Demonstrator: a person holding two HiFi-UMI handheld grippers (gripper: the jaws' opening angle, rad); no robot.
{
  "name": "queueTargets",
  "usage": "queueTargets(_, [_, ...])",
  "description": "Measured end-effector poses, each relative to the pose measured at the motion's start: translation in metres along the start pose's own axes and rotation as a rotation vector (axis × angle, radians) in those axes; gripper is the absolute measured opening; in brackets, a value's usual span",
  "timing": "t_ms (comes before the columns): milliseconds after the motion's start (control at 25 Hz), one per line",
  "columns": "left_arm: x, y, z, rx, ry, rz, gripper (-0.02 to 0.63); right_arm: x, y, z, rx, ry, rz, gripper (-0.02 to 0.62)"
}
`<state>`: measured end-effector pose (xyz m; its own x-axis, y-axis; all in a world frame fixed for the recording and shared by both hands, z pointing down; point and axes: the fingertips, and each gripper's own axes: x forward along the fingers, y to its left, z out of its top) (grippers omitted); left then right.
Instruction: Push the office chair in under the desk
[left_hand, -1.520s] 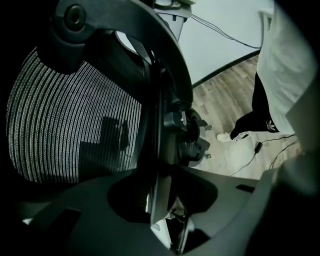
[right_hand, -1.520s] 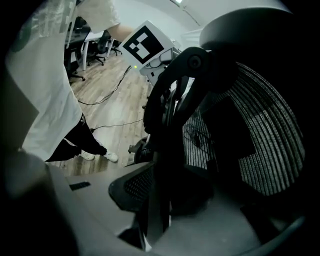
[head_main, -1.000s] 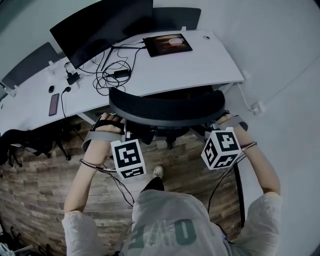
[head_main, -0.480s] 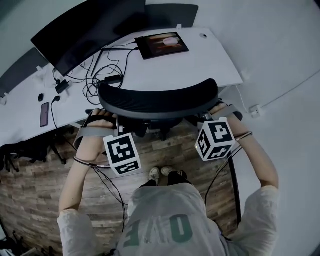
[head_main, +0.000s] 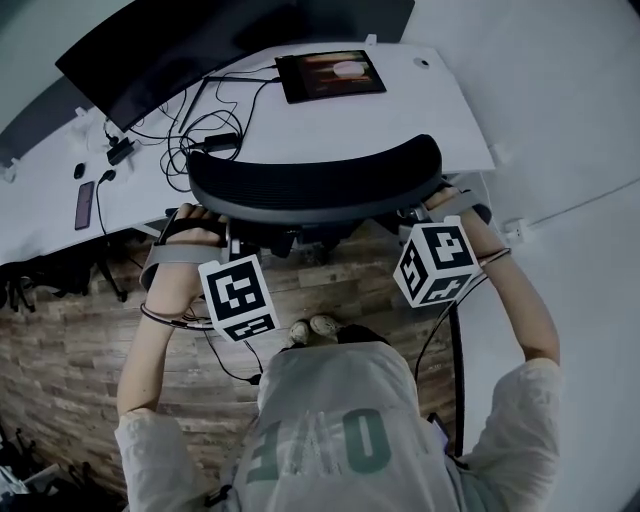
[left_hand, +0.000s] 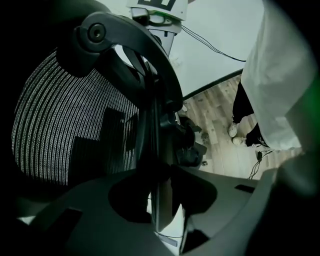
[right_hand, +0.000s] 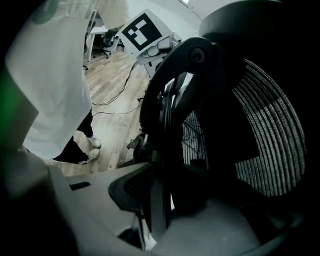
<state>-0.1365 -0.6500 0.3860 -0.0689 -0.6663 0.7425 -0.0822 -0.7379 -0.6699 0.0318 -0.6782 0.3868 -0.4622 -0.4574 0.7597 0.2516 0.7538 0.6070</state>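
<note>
Standing on the wood-plank floor (head_main: 80, 330), you face the long white desk (head_main: 340, 125), which runs across the top of the head view.

- Office chair (head_main: 315, 190): black, with a mesh backrest. It sits right at the desk's near edge, directly in front of you and between your two hands. From above, the curved top of the backrest overlaps the desk's front edge. The seat is hidden beneath the backrest.
- Monitor (head_main: 230, 35): dark screen at the back of the desk, to the left of centre.
- Left gripper (left_hand: 157, 200): your hand (head_main: 185, 235) holds it at the left end of the backrest. In the left gripper view the fingers are closed on the thin upright edge of the chair's back frame (left_hand: 150, 105), and the mesh (left_hand: 60, 125) fills the left of that view.
- Right gripper (right_hand: 160, 200): held at the right end of the backrest. Its fingers are pinched onto the frame edge on that side (right_hand: 167, 115) in the same way, with the mesh to the right.
- Marker cubes (head_main: 237, 298) (head_main: 435, 263): both point back toward your torso.
- Tablet (head_main: 330, 75): lies flat on the desk beyond the backrest, screen lit.
- Cables (head_main: 200, 135): loose black tangle on the desk, left of the tablet.
- Phone (head_main: 84, 205): dark, near the desk's left front edge, well apart from the chair.
- Your shoes (head_main: 310, 328): on the floor just behind the chair
</note>
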Motion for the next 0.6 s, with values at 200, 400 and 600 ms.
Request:
queueTargets(200, [0.002, 0.002, 0.007, -0.021, 0.021, -0.005, 0.126, 0.001, -0.006, -0.009, -0.015, -0.024, -0.009, 0.1])
queueTargets(400, [0.004, 0.006, 0.009, -0.035, 0.058, -0.003, 0.126, 0.002, -0.01, -0.013, -0.026, -0.058, -0.004, 0.1])
queueTargets(600, [0.006, 0.008, 0.005, -0.046, 0.068, 0.001, 0.126, 0.003, -0.011, -0.009, -0.029, -0.087, 0.003, 0.1])
